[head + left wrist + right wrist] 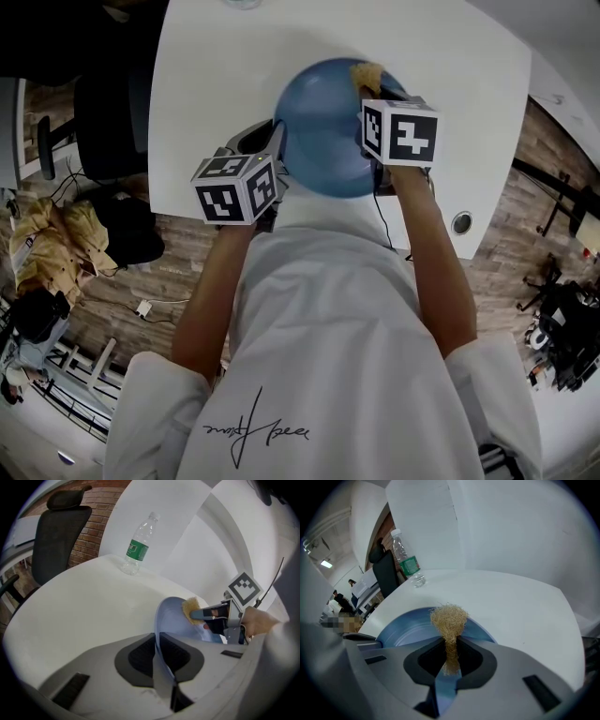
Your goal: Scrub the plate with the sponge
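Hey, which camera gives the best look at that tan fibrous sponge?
The right gripper view: the tan fibrous sponge fills the centre, pinched in the right gripper over the round blue plate. The head view shows only a tuft beyond the marker cube; the left gripper view shows it small, by the plate.

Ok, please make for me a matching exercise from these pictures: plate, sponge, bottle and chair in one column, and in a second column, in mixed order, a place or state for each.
Column one:
1. plate
2. sponge
3. bottle
4. chair

Column two:
a. clamped in the right tongs
b. stands on the white table, green label
c. black, beyond the table
d. blue, held at its rim by the left tongs

Pairs: 1-d, 2-a, 3-b, 4-c.
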Demonstrator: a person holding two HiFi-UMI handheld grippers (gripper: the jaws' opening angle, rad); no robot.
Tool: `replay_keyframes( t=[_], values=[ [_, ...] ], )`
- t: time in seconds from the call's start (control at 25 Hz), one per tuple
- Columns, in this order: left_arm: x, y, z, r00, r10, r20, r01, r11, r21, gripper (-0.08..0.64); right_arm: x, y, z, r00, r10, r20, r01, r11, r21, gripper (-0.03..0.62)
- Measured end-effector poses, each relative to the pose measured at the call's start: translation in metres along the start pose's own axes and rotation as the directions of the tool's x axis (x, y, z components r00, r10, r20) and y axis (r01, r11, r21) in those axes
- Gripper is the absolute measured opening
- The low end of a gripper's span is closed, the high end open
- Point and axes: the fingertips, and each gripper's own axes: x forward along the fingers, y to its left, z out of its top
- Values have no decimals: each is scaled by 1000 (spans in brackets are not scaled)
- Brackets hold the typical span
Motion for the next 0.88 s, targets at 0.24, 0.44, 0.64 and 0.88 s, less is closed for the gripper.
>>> replay_keyframes(
  t=[0.24,0.44,0.64,0.88],
  values=[
    [0,1,0,1000,-6,18,7,1000,-29,18,3,6,2,1000,9,8,-9,1000,-7,44],
    [-1,2,-1,1000,-9,17,9,999,-30,20,5,16,4,1000,26,7,-26,999,-28,44],
    [-1,1,0,1000,-12,23,13,999,-36,18,7,27,8,999,43,11,-42,997,-59,44],
    [-1,2,1,1000,-12,23,13,999,-46,18,11,34,11,998,63,15,-62,996,-66,44]
  ],
)
